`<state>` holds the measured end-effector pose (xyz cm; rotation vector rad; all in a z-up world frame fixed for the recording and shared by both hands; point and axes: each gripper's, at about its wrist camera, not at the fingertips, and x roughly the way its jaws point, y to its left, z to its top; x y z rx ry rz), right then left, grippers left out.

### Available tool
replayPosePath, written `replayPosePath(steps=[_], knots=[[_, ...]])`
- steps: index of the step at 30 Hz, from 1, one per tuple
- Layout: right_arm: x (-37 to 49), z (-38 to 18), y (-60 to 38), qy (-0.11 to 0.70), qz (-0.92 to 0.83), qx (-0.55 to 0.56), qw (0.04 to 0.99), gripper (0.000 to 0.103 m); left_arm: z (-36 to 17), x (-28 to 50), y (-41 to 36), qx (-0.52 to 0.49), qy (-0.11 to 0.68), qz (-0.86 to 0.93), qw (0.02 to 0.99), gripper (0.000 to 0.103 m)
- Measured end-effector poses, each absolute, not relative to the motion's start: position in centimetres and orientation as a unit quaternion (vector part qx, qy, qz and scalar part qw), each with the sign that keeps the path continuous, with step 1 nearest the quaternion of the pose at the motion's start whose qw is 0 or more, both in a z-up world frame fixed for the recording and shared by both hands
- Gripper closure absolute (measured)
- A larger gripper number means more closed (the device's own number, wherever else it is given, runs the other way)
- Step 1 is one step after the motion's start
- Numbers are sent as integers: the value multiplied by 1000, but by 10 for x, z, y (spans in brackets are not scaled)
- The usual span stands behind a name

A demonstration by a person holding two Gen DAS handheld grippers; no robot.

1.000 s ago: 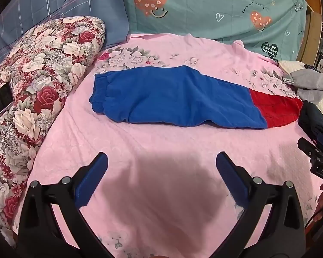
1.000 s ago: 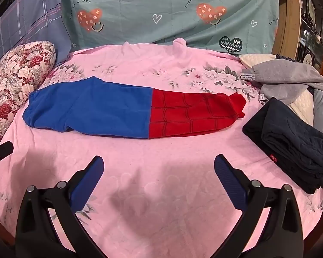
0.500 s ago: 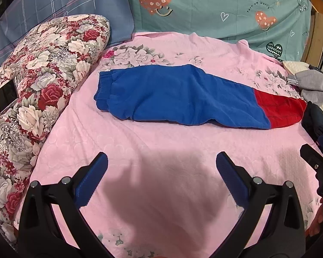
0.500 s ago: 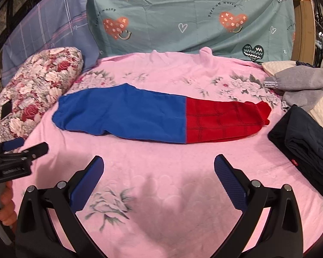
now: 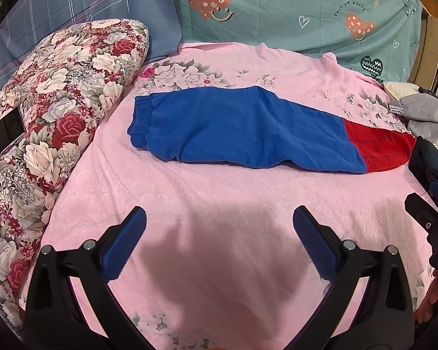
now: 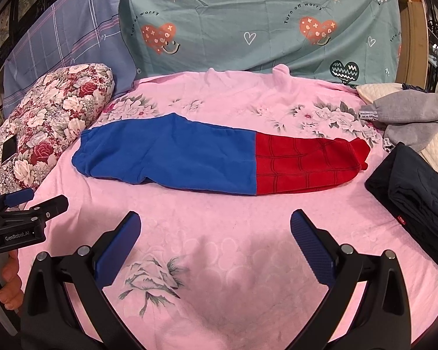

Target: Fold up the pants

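Blue pants with red lower legs (image 5: 242,131) (image 6: 207,160) lie flat across the pink bed, folded lengthwise, waistband to the left and red cuffs to the right. My left gripper (image 5: 219,233) hovers open over bare sheet in front of the blue part, holding nothing. My right gripper (image 6: 214,233) is open too, empty, in front of the pants' middle. Each gripper shows at the edge of the other's view: the right gripper (image 5: 429,221) and the left gripper (image 6: 26,207).
A floral pillow (image 5: 43,122) with a phone (image 5: 11,131) on it lies at the left. Folded dark clothes (image 6: 417,201) and a grey garment (image 6: 408,119) sit at the right. Teal and blue-grey pillows (image 6: 248,23) stand behind. A hand (image 6: 10,288) shows lower left.
Both grippers have drawn back and up from the pants, which now look farther away and lie unchanged. Both stay open.
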<state>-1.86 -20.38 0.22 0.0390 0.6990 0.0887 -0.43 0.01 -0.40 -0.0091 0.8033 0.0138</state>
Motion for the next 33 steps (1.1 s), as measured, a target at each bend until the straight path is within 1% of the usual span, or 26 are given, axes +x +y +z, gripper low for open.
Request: replayPosePath(steps=[33], knots=[[-16, -2, -211, 349, 35, 26, 936, 1, -5, -6, 3, -8, 387, 9, 922, 2]])
